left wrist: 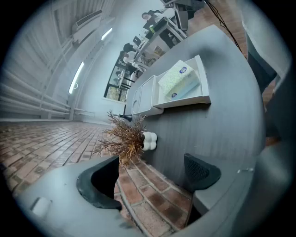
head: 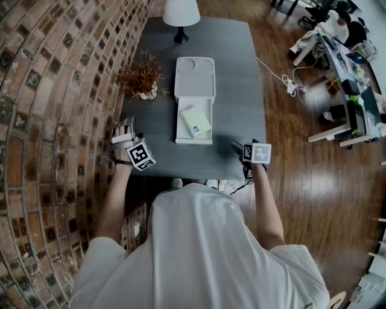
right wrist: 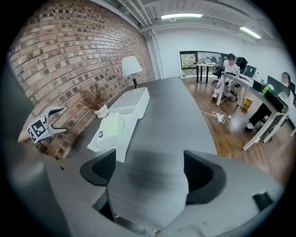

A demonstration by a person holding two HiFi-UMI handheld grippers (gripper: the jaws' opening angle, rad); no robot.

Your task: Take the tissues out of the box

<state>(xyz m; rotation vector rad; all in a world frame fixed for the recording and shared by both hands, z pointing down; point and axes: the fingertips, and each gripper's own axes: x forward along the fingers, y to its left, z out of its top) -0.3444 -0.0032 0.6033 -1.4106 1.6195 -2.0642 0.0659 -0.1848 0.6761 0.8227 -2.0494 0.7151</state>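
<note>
A white box point(head: 194, 140) lies open on the dark grey table point(head: 235, 90), its lid point(head: 195, 77) folded back toward the far side. Inside rests a pale green tissue pack point(head: 196, 121), also visible in the left gripper view point(left wrist: 178, 81) and the right gripper view point(right wrist: 110, 127). My left gripper point(head: 128, 140) hangs at the table's left edge beside the brick wall, jaws apart and empty point(left wrist: 152, 180). My right gripper point(head: 240, 148) hovers over the near right part of the table, jaws apart with nothing between them point(right wrist: 148, 173). Both are short of the box.
A dried plant in a small white vase point(head: 142, 78) stands left of the box lid. A white lamp point(head: 181, 17) sits at the table's far end. The curved brick wall point(head: 54, 90) runs along the left. Desks, people and a cable point(head: 283, 78) lie to the right.
</note>
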